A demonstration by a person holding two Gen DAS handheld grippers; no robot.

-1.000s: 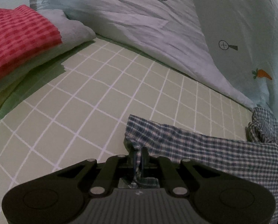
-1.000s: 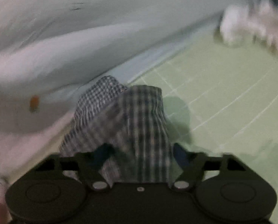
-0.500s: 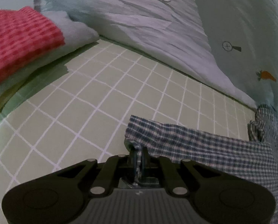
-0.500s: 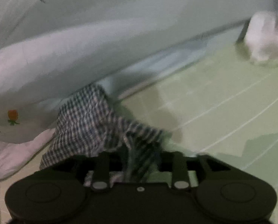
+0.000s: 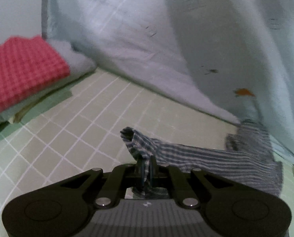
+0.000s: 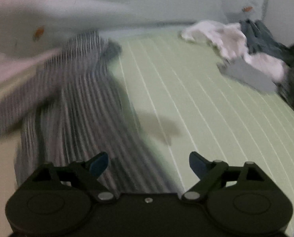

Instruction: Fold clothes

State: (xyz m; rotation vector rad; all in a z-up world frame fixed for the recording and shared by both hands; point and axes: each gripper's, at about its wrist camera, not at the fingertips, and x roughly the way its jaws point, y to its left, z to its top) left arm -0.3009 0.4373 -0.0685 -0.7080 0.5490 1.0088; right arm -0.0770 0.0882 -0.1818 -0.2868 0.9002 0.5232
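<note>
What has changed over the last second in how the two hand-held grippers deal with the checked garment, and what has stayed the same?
The right hand-held gripper has let go: half a second ago its fingers were shut on the checked garment, now they stand wide apart with the cloth lying to their left. The left hand-held gripper stays clamped on its corner of the garment. The folded red cloth is unmoved.

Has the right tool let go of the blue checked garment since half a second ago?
Yes. The right tool is now open, and the blue checked garment lies left of it on the green grid sheet.
</note>
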